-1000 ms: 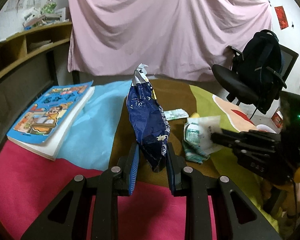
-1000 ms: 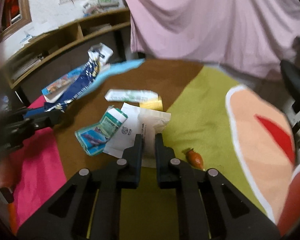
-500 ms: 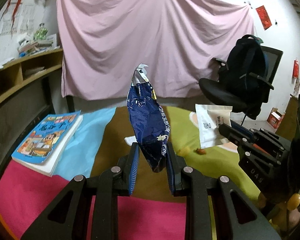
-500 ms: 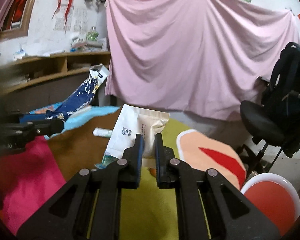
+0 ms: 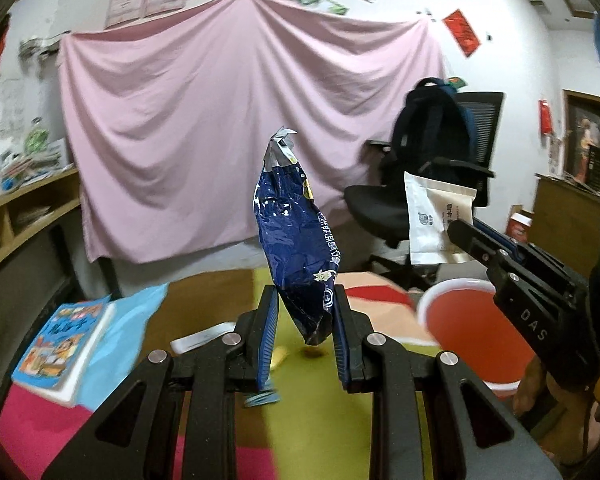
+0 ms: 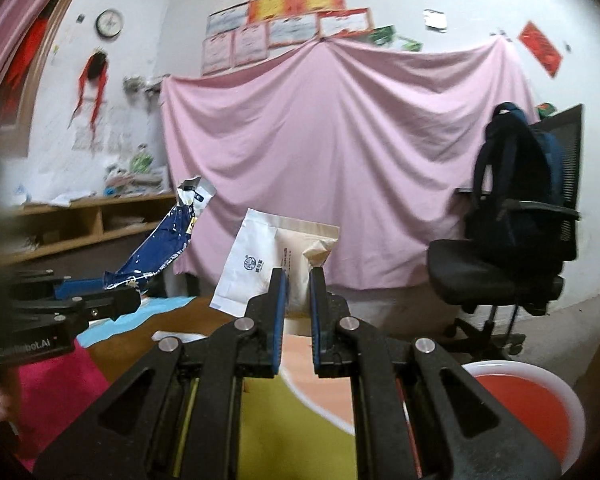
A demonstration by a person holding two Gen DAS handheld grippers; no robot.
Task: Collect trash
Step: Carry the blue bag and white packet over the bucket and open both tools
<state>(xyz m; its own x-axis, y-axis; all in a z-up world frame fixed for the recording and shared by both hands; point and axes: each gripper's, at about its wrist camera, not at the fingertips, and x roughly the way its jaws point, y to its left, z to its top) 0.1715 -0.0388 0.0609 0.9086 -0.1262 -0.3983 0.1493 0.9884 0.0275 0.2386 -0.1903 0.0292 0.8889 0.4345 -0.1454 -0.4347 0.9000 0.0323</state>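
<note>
While its lower tip sits pinched between narrow jaws, a crumpled blue snack bag (image 5: 298, 240) stands upright in the left gripper (image 5: 304, 332) above a multicoloured mat (image 5: 312, 424); only this view shows the picture book (image 5: 64, 344). From the right wrist, the right gripper (image 6: 297, 312) clamps a white paper pouch (image 6: 268, 260), with a wall clock (image 6: 109, 23) and a red basin (image 6: 528, 404) visible.

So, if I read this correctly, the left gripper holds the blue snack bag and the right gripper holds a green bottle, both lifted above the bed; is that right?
Not quite. The right gripper holds a white paper packet, not a green bottle; the right wrist view shows it pinched between the fingers. The rest stands: the left gripper holds the blue snack bag, and both are lifted above the bed.
</note>
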